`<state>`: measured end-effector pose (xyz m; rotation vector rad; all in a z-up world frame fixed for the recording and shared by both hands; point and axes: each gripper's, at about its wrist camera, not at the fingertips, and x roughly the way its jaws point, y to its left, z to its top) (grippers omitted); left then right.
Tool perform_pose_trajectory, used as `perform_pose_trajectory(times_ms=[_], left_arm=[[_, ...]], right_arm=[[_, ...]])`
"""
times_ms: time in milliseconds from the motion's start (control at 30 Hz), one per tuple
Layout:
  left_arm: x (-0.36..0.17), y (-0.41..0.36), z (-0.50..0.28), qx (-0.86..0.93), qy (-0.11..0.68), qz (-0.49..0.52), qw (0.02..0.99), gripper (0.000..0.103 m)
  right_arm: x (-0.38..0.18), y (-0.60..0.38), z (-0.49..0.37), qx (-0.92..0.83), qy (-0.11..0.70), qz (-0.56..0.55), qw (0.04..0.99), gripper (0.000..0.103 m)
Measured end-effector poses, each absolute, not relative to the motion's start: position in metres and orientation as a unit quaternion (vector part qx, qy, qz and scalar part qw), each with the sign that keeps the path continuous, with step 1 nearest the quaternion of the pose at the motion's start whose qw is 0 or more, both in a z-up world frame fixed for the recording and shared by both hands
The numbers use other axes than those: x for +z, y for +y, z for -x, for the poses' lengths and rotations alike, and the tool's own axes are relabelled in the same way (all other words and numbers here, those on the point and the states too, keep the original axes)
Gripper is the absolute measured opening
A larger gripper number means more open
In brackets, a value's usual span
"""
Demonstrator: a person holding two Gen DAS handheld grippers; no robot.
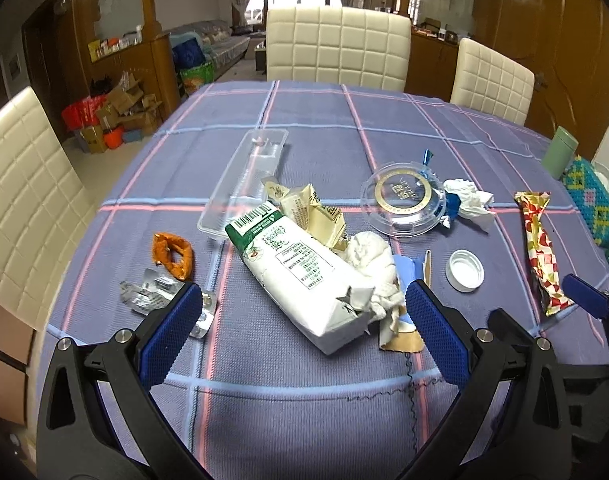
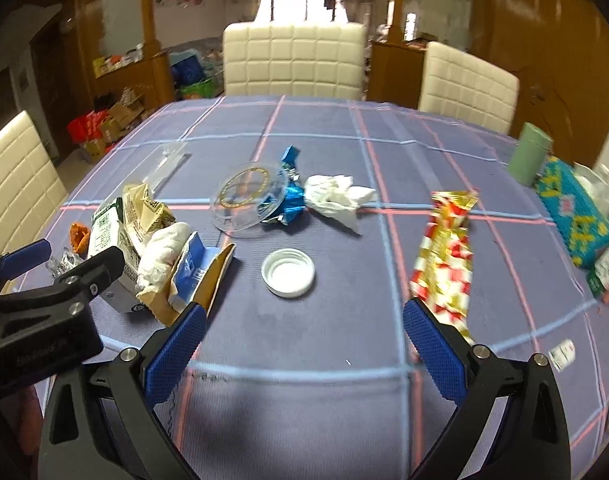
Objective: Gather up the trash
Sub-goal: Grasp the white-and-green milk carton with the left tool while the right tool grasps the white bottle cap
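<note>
Litter lies scattered over a table (image 1: 304, 128) dressed in a blue cloth with pink and pale-blue lines, cream padded chairs round its far and left sides. On the left, an orange snack wrapper (image 1: 173, 254) sits beside some crumpled foil blister packs (image 1: 148, 294), which lie just at the left finger of the left tongs (image 1: 302, 304). Those tongs stand wide apart, holding nothing, and hover low over the near end of a crushed white-and-green milk carton (image 1: 300, 276) that lies slantwise in the middle of the heap. Behind the carton rests a long clear plastic tray (image 1: 244, 176) and a crumpled beige wrapper (image 1: 308, 210); against its right side press a wad of white tissue (image 1: 368, 254) and a torn blue-and-brown piece of card (image 2: 200, 280). Further right, a round clear lid with a gold ring (image 1: 402, 204) lies flat, with blue foil (image 2: 288, 200) and another crumpled tissue (image 2: 336, 196) just beside it. Nearer, a white bottle cap (image 2: 290, 272) sits upturned and alone, straight ahead of the right tongs (image 2: 302, 330), which are also spread wide and empty. Right again, a red, white and gold snack wrapper (image 2: 444, 264) lies lengthwise, its near end touching the right finger of those tongs. At the far right edge stand a green canister (image 2: 530, 152) and a turquoise woven box (image 2: 572, 216).
</note>
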<state>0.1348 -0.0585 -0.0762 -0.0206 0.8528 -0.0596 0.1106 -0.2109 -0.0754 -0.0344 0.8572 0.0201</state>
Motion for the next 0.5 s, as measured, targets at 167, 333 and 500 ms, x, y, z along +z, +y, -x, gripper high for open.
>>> perform_pose_trajectory(times_ms=[167,333,500], left_arm=[[-0.088,-0.052,-0.150,-0.027,0.434,0.020,0.901,0.099],[-0.094,-0.043,-0.157,-0.030,0.444,0.038,0.895,0.093],[-0.095,-0.039,-0.155,-0.033,0.444,0.035,0.895,0.076]], right_arm=[[-0.088,-0.200,-0.135,0.027,0.431,0.038,0.901,0.095],[-0.095,-0.198,-0.149,0.038,0.442,0.034,0.895,0.081],[-0.103,-0.208,-0.166,0.050,0.461,-0.003,0.886,0.070]])
